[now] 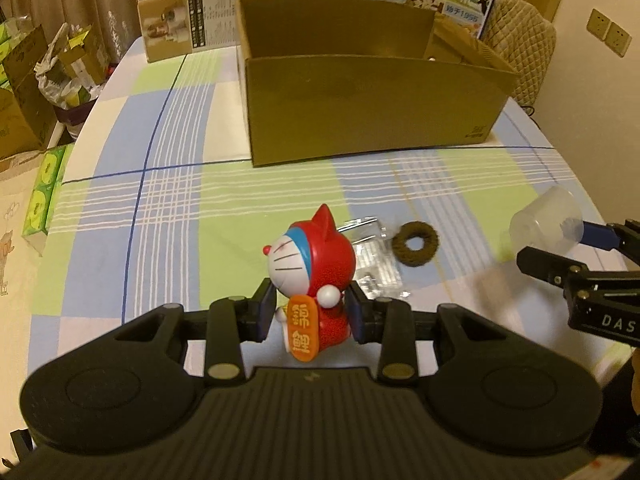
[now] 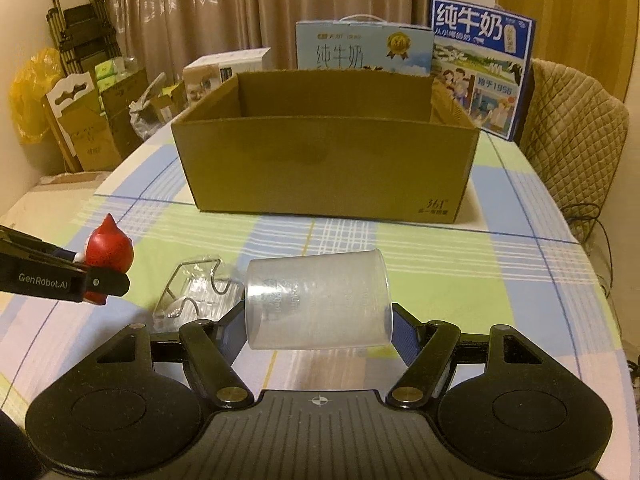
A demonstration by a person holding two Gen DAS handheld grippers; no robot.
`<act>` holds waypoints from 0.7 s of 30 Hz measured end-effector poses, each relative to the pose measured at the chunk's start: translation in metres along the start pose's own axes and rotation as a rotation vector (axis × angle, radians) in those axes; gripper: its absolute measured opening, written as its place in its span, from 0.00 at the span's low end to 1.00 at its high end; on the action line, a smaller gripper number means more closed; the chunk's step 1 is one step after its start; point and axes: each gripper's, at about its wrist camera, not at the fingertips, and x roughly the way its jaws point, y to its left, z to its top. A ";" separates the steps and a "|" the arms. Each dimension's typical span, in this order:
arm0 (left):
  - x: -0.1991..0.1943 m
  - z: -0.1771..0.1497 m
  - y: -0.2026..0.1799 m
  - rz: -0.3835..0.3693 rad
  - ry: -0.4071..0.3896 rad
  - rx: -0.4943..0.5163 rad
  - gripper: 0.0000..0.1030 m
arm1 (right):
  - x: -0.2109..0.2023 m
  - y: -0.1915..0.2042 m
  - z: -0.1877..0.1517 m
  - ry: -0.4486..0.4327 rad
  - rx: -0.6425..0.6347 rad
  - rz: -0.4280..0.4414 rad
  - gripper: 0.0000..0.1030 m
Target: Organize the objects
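My left gripper [image 1: 312, 312] pinches a red cat figurine [image 1: 310, 264] at its body, pads on both sides, figurine upright and clear of the tablecloth [image 1: 180, 208], low centre of the left view. Orange plaque on its front faces the camera.

My right gripper [image 2: 318, 332] is clamped on a clear plastic cup [image 2: 316, 300] lying sideways between the pads, mouth to the right of the frame, low centre of the right view. In the left view the same cup shows at the right edge.

Just beyond the figurine, on the cloth: a clear plastic packet [image 1: 372, 256], and right of it a brown ring [image 1: 415, 243], near but apart.

Further up, centre frame: an open cardboard box [image 1: 368, 120] on the table. I cannot see its floor.

Behind the box: two milk cartons [image 2: 480, 64] standing, and a smaller white carton [image 1: 188, 20] at upper left.
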 end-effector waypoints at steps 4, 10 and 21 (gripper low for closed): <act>-0.011 0.000 -0.010 -0.009 -0.011 0.008 0.31 | -0.012 -0.004 0.002 -0.008 0.011 -0.005 0.67; -0.025 0.002 -0.025 -0.018 -0.030 0.029 0.31 | -0.029 -0.010 0.004 -0.025 0.022 -0.012 0.67; -0.037 0.006 -0.043 -0.030 -0.047 0.053 0.31 | -0.046 -0.020 0.008 -0.037 0.034 -0.021 0.67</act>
